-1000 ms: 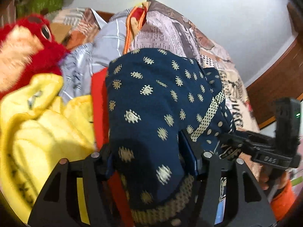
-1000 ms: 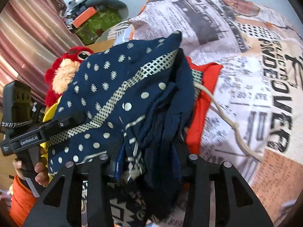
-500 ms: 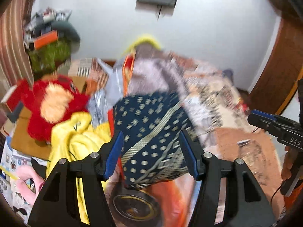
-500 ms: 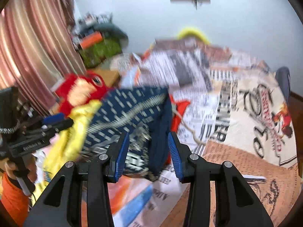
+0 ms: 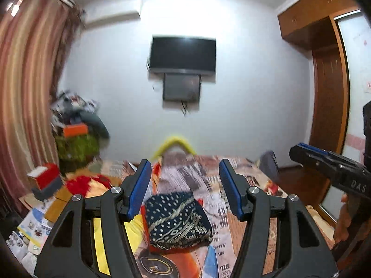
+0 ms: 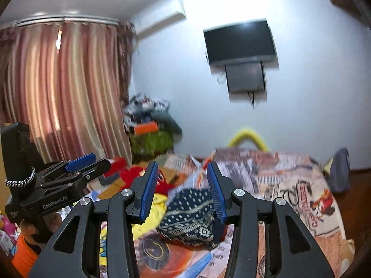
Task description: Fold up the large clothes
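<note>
Left wrist view: a bed [image 5: 262,210] under a newsprint-patterned cover fills the lower middle, against a white wall carrying a dark television [image 5: 182,54]. A striped curtain [image 5: 27,97] hangs at the left and a wooden wardrobe [image 5: 324,88] stands at the right. The folded navy garment [image 5: 177,220], dotted and banded in cream, lies on the bed beside a yellow cloth [image 5: 134,229]. The left gripper [image 5: 185,185] hangs above it with its jaws apart and nothing between them. The right gripper [image 5: 308,153] enters at the right edge, mostly cut off.

Right wrist view: the same bed [image 6: 301,185], curtain [image 6: 69,92] and television [image 6: 240,42] show, the bed cover blurred. The right gripper [image 6: 183,183] has its jaws partly open and empty; the navy garment [image 6: 187,215] lies on the bed beyond them, untouched. A red soft toy [image 6: 135,173], probably a plush bird, is half hidden behind the left pad. The left gripper [image 6: 92,159] shows at the left, a hand [image 6: 27,229] below it largely hidden.
</note>
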The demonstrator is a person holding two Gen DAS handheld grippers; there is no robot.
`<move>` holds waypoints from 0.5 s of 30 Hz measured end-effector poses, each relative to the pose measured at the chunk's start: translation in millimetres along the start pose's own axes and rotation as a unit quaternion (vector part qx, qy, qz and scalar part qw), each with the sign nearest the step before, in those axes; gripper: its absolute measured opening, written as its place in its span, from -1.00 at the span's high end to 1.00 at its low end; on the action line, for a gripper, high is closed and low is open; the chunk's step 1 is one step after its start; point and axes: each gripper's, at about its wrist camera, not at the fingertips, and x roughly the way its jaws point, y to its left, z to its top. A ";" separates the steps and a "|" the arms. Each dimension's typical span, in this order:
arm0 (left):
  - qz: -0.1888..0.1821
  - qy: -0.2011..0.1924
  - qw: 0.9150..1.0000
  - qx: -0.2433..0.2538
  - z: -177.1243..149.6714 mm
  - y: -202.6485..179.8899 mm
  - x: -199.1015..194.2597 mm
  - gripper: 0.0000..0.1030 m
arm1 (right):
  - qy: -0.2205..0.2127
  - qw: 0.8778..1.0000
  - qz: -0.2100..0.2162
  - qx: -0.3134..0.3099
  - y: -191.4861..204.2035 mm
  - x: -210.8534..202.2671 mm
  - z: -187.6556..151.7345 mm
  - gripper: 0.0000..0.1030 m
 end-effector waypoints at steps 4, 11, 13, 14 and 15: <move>0.013 -0.028 1.000 0.001 -6.8 -11.8 -37.6 -0.19 | -0.027 0.999 -0.020 -0.018 16.8 -25.8 -8.1 0.22; 0.059 -0.052 0.997 0.015 -21.8 -28.2 -67.3 -0.99 | -0.026 0.997 -0.064 -0.024 26.1 -31.2 -21.7 -0.37; 0.064 -0.051 0.997 0.013 -25.5 -29.8 -72.9 -0.99 | -0.029 0.996 -0.081 -0.023 25.3 -32.2 -22.9 -0.58; 0.065 -0.048 0.997 0.016 -26.8 -31.8 -73.4 -0.99 | -0.032 0.996 -0.087 -0.021 24.8 -34.8 -23.2 -0.65; 0.066 -0.044 0.997 0.019 -29.4 -34.5 -74.7 -0.99 | -0.033 0.995 -0.091 -0.018 24.7 -39.3 -24.9 -0.74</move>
